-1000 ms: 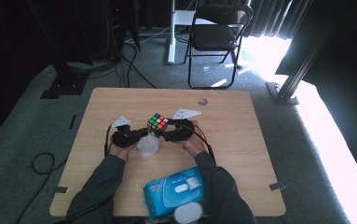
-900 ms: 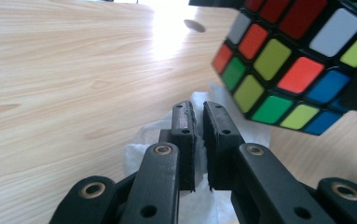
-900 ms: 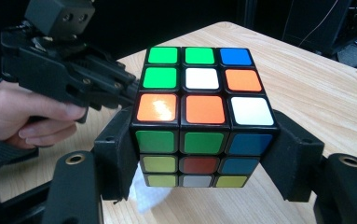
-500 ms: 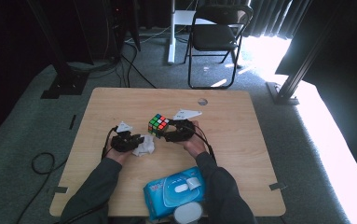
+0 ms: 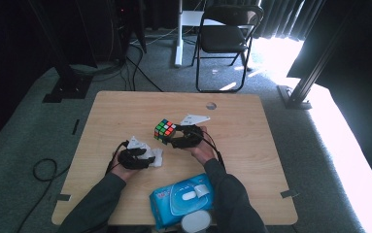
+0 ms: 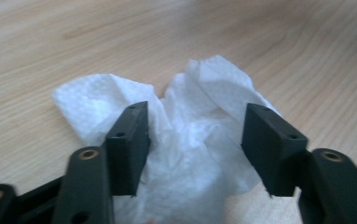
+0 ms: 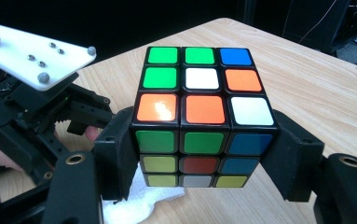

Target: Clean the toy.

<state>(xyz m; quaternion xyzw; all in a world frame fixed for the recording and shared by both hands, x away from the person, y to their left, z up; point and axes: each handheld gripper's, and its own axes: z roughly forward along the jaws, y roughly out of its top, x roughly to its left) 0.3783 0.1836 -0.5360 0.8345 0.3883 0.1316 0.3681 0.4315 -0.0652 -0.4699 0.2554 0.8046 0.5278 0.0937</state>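
1. Fingers (image 7: 115, 154) of the right gripper (image 7: 199, 158) are clamped on two opposite sides of the puzzle cube (image 7: 199, 116); the cube is held just above the table (image 5: 251, 145), near its middle, presumably kept steady for wiping.
2. Left gripper (image 6: 195, 144) fingers (image 6: 129, 144) stand apart and have just been opening; the crumpled tissue (image 6: 185, 140) lies between them but is not pressed, so it is judged released onto the wood.
3. Tissue is seen just beside and below the cube in the right gripper view, resting flat on the table on the person's left side.
4. Cube faces are scrambled: green, white, orange, blue on top.
5. Blue wipes pack (image 5: 181, 201) is set at the near edge, between the forearms, likely the tissue's source.
6. Folding chair (image 5: 222, 39) stands behind the table, well apart.
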